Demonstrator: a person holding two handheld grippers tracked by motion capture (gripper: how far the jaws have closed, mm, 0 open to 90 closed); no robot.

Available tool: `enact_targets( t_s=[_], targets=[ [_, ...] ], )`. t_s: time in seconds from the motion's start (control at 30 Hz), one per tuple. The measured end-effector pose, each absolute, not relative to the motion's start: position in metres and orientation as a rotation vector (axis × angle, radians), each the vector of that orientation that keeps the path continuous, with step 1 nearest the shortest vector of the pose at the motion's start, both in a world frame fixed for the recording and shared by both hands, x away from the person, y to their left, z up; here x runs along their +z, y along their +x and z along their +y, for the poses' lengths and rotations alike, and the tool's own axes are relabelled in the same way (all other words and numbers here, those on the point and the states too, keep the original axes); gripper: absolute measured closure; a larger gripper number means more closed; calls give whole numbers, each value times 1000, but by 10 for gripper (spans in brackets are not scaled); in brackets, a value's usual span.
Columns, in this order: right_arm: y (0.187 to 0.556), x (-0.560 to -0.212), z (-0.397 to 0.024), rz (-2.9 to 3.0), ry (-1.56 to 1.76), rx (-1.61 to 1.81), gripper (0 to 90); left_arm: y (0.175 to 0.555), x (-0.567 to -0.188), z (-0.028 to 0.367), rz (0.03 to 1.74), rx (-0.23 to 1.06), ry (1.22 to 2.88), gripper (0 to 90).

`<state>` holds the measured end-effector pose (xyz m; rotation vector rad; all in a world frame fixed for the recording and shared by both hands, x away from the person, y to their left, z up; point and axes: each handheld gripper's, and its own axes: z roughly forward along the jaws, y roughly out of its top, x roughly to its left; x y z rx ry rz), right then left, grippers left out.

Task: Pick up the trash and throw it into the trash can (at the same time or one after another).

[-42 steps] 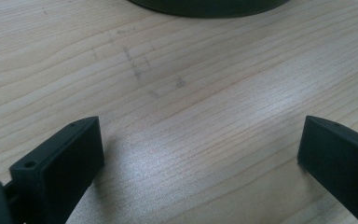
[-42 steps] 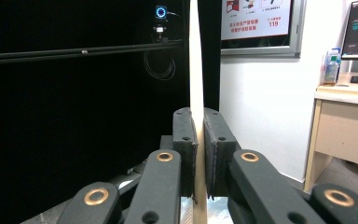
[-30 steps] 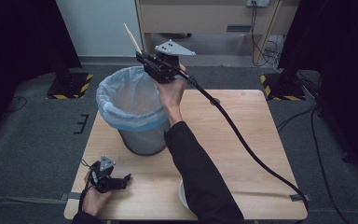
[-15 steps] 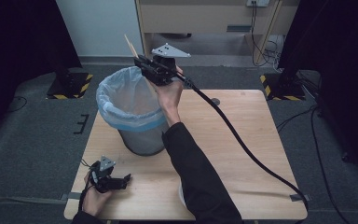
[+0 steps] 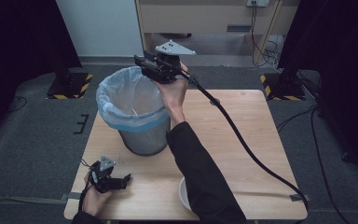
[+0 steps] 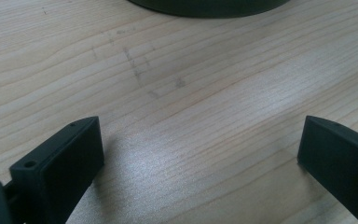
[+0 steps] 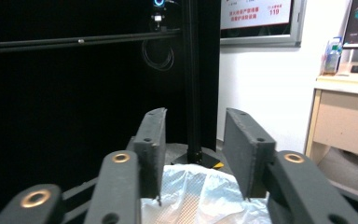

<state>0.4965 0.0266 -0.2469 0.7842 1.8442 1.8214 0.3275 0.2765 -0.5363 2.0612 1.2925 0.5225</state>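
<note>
- The step in hand reads as dropping a wooden stick into the trash bin (image 5: pixel 135 114), which stands near the table's (image 5: pixel 242 140) far-left corner, its blue bag liner folded over the rim.
- The right gripper (image 5: pixel 142 63) hangs over the bin's far rim, its jaws parted with nothing between them.
- To do this well, the person should keep the jaws over the bin mouth until the stick has cleared them, then draw back without catching the liner.
- Against the earlier frames, the stick that stood up from the right gripper is gone; a pale sliver (image 5: pixel 133 111) inside the bin may be it.
- The jaws have just been opening.
- The left gripper (image 5: pixel 121 181) rests near the table's near-left corner, jaws wide and empty.
</note>
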Motion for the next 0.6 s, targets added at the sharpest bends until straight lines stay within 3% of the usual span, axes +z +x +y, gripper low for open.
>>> enact_targets(
  t_s=[0.1, 0.33, 0.6],
  targets=[
    [491, -239, 17, 1821, 776, 1831, 510, 327, -536, 277, 1292, 523, 2062, 0],
    [478, -226, -16, 1781, 770, 1850, 451, 327, -536, 277, 1292, 523, 2061, 0],
    [453, -238, -52, 1804, 761, 1799, 395, 327, -536, 277, 1292, 521, 2064, 0]
  ],
)
